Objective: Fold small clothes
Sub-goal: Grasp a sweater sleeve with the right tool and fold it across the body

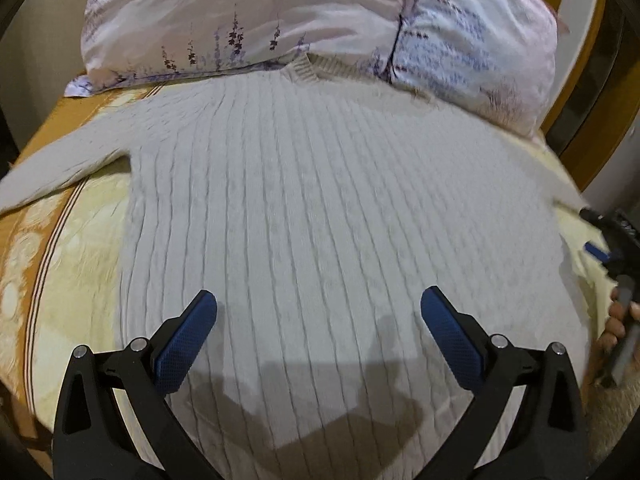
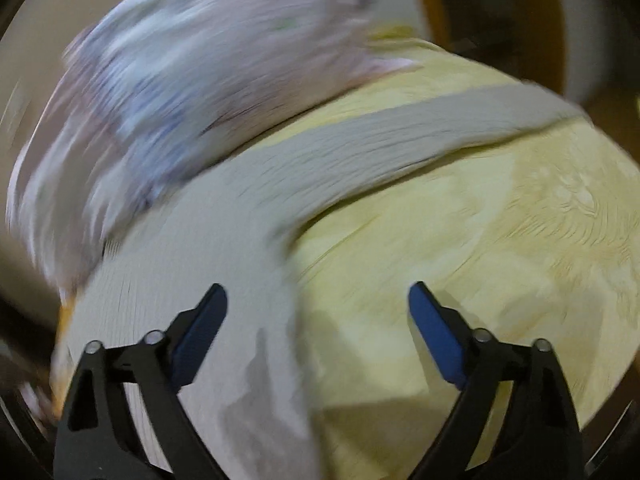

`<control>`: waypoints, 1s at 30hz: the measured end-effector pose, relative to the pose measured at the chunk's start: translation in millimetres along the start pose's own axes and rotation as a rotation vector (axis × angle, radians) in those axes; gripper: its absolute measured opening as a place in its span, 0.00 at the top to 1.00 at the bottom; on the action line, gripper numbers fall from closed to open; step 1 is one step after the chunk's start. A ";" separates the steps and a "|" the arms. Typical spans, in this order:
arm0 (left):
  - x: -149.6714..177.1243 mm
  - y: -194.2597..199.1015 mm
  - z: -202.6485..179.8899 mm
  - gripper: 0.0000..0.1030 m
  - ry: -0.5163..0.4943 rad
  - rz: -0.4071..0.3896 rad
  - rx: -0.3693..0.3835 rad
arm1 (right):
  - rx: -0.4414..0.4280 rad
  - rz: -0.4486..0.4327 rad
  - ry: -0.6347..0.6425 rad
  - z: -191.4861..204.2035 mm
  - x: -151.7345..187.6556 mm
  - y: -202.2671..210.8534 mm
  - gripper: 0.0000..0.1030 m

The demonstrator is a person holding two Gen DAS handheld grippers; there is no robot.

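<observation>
A cream cable-knit sweater (image 1: 320, 208) lies flat on the bed, collar toward the pillow, one sleeve (image 1: 68, 160) stretched out to the left. My left gripper (image 1: 319, 304) is open and empty, hovering over the sweater's lower body. In the blurred right wrist view the sweater (image 2: 192, 248) fills the left side and its other sleeve (image 2: 400, 132) runs out to the right. My right gripper (image 2: 318, 300) is open and empty over the sweater's right side edge. The right gripper also shows at the far right of the left wrist view (image 1: 608, 240).
A floral pink and blue pillow (image 1: 304, 16) lies at the head of the bed, touching the sweater's collar. The yellow patterned bedspread (image 2: 500, 240) with an orange border (image 1: 24, 248) lies beneath. A wooden bed frame (image 1: 580, 40) stands at the right.
</observation>
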State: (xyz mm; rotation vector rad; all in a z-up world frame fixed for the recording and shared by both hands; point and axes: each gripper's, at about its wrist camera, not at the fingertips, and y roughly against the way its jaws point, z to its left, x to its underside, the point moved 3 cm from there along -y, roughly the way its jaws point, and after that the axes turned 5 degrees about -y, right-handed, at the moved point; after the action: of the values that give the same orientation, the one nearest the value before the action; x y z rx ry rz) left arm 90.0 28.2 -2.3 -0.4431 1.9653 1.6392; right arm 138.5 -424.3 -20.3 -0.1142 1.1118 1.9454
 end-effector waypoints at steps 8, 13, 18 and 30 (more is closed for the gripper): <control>-39.5 -16.8 21.7 0.01 0.036 -0.011 0.026 | -0.066 -0.019 -0.273 -54.3 -68.2 -26.7 0.42; -55.1 -27.5 25.1 0.01 0.036 -0.034 0.016 | -0.073 -0.050 -0.325 -66.4 -87.0 -35.3 0.58; -64.6 -36.2 20.7 0.01 -0.019 -0.043 -0.005 | -0.050 -0.112 -0.400 -93.8 -99.8 -30.7 0.74; -87.5 -45.8 26.3 0.01 0.047 -0.059 0.167 | 0.038 -0.263 -0.157 -44.0 -116.3 1.5 0.92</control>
State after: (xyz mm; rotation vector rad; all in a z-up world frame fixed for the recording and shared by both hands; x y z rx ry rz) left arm 191.2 36.7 9.8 -0.4741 2.0832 1.4274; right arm 195.6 -531.3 7.8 -0.0808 0.9775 1.6692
